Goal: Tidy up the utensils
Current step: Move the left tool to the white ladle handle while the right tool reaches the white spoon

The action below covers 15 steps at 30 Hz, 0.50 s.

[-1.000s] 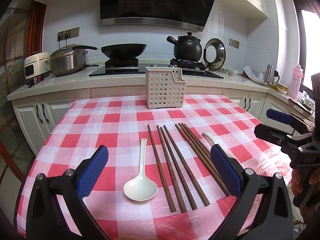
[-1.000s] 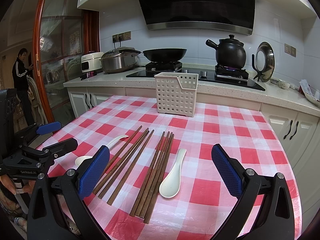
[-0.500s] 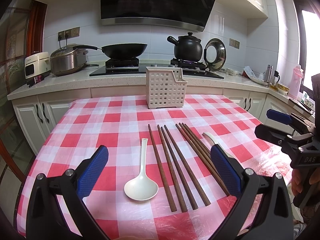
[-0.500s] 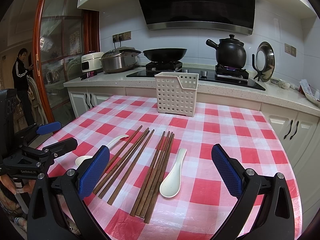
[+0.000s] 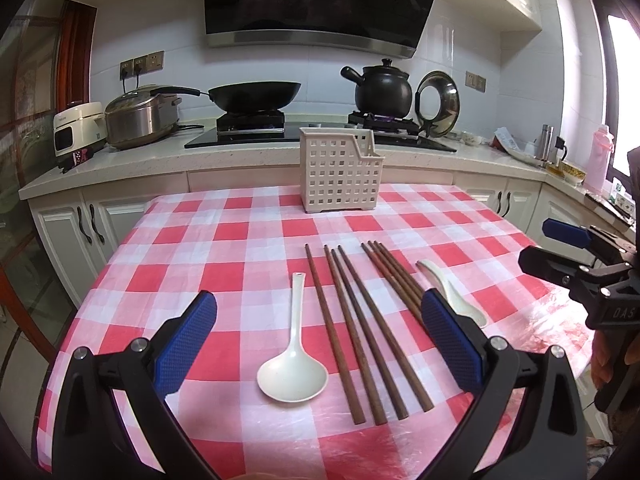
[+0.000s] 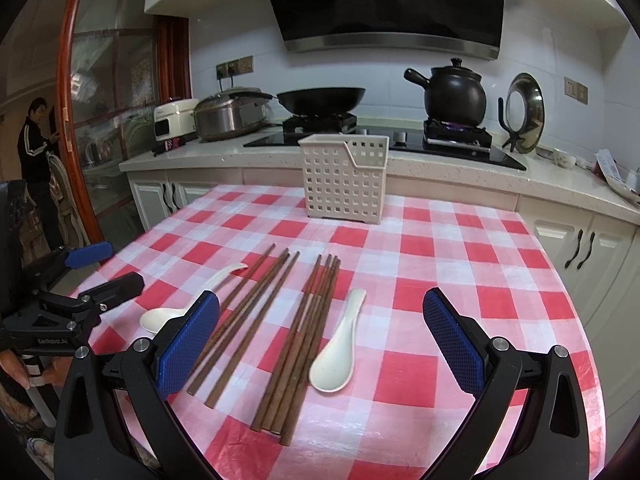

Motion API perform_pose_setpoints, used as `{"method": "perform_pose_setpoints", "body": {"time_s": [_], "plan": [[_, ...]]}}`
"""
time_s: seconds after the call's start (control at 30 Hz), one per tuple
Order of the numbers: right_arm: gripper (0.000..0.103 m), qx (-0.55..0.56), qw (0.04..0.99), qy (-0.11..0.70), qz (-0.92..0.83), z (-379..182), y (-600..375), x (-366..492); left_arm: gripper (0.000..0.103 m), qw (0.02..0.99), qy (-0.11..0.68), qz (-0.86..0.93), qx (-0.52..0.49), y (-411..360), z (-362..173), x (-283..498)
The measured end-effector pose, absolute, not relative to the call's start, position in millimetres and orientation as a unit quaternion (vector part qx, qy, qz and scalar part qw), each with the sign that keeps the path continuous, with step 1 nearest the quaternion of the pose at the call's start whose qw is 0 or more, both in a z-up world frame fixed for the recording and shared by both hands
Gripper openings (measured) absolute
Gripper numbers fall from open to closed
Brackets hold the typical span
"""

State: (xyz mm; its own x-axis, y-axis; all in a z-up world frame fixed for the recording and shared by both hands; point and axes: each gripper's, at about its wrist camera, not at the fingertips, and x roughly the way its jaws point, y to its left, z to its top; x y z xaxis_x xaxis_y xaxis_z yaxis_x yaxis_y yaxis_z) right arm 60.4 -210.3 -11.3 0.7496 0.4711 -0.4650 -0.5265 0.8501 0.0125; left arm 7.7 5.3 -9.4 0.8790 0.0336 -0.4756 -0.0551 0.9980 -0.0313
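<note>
Nearest the table's front edge, both grippers hang above the red-and-white checked tablecloth [image 5: 248, 236] with their blue-padded jaws spread wide and nothing between them — the left gripper [image 5: 320, 340] over one side of the spread, the right gripper [image 6: 320, 340] over the other.

Just past the left gripper's pads lies a large cream ladle spoon [image 5: 294, 354], bowl toward the near edge, handle pointing away. Beside it, four dark wooden chopsticks [image 5: 352, 320] lie loosely fanned, apart from one another. A second bundle of chopsticks [image 6: 304, 336] lies packed tight, sticks touching, and just beyond it on the right gripper's side rests a smaller cream spoon [image 6: 336, 348], bowl toward the near edge.

Farther back, near the table's far edge, a white perforated utensil holder [image 5: 340, 176] stands upright, well apart from everything on the cloth.

Behind the table runs a pale counter [image 5: 120, 168] with a black wok [image 5: 256, 94] and a dark clay pot [image 5: 382, 88] on the stove, a steel cooker [image 5: 140, 120] off to the side — and through a glass door a person in a dark jacket [image 6: 36, 148] stands.
</note>
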Motion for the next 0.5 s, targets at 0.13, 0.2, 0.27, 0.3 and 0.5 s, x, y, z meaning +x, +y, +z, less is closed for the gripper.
{"method": "perform_pose_setpoints", "body": {"time_s": [0.13, 0.2, 0.27, 0.3, 0.5], "plan": [[0.096, -0.074, 0.933, 0.255, 0.244, -19, -209, 72, 0.099, 0.963, 0.266, 0.028, -0.013, 12, -13, 18], [0.096, -0.076, 0.931, 0.271, 0.232, -24, -214, 88, 0.099, 0.958, 0.282, 0.039, -0.014, 19, -17, 29], [0.096, -0.073, 0.930, 0.286, 0.221, -30, -218, 100, 0.099, 0.953, 0.300, 0.049, -0.015, 26, -23, 42], [0.096, -0.070, 0.929, 0.294, 0.216, -32, -219, 106, 0.099, 0.949, 0.312, 0.054, -0.017, 30, -26, 50], [0.096, -0.051, 0.922, 0.328, 0.202, -45, -229, 143, 0.098, 0.923, 0.376, 0.070, -0.046, 50, -45, 96]]}}
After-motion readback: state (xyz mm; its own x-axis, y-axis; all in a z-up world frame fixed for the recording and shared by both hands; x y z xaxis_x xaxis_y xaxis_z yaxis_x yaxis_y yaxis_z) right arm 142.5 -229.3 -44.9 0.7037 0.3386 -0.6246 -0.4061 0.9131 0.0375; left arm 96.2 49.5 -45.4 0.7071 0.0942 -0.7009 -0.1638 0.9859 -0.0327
